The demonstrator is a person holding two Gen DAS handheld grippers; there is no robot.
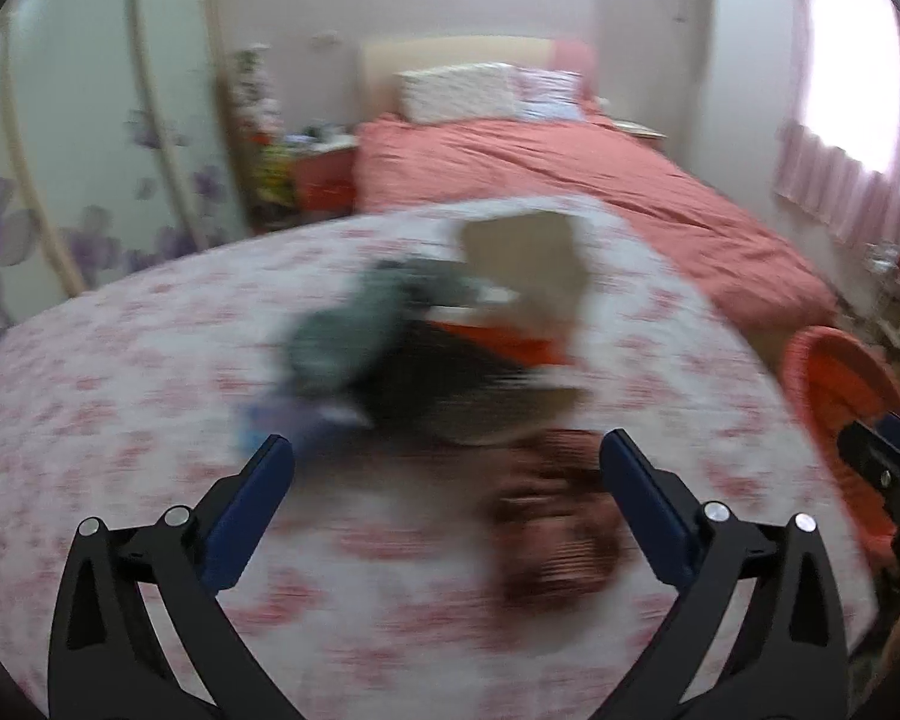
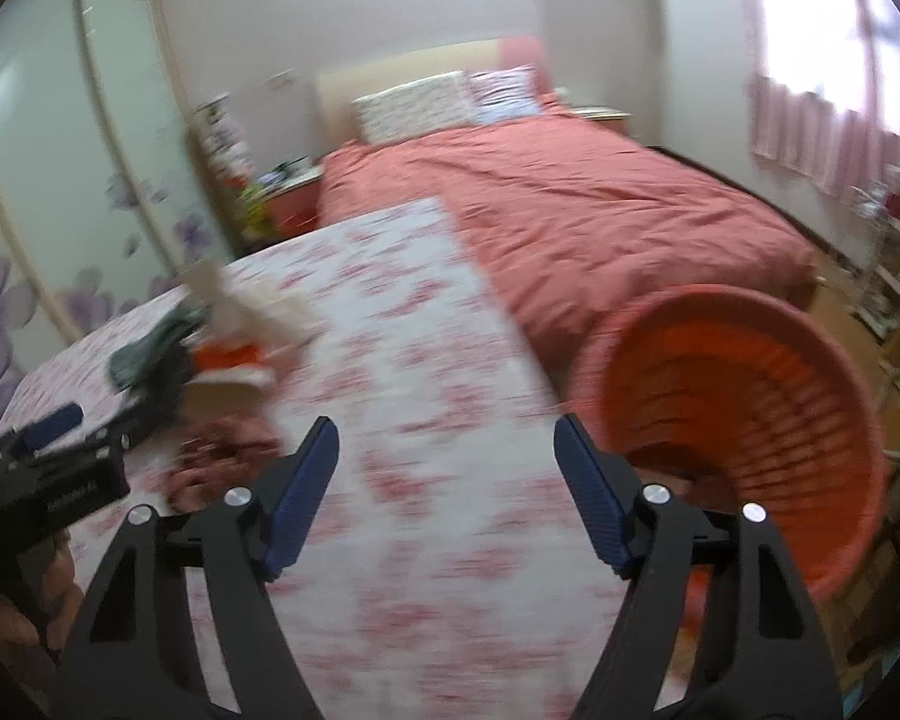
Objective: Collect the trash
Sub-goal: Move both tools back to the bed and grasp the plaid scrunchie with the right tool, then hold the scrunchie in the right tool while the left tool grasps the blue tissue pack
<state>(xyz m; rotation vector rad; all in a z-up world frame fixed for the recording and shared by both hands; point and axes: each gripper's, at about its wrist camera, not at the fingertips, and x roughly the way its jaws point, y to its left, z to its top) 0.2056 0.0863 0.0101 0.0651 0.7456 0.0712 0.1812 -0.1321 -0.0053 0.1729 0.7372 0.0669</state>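
Both views are motion-blurred. A heap of trash lies on the pink floral tablecloth (image 1: 120,396): a beige paper bag (image 1: 528,264), a grey-green crumpled piece (image 1: 354,330), a dark piece (image 1: 444,384), an orange packet (image 1: 498,339) and a brown crumpled wrapper (image 1: 558,534). My left gripper (image 1: 444,474) is open just before the heap, with the brown wrapper by its right finger. My right gripper (image 2: 447,456) is open and empty over the cloth, right of the heap (image 2: 210,354). An orange ribbed basket (image 2: 744,426) stands off the table's right edge.
A bed with a salmon cover (image 2: 600,222) and pillows (image 2: 420,105) lies beyond the table. A wardrobe with purple flowers (image 2: 60,180) is at left, a cluttered nightstand (image 1: 318,174) beside the bed, and pink curtains (image 2: 822,132) at right. The left gripper shows in the right wrist view (image 2: 54,474).
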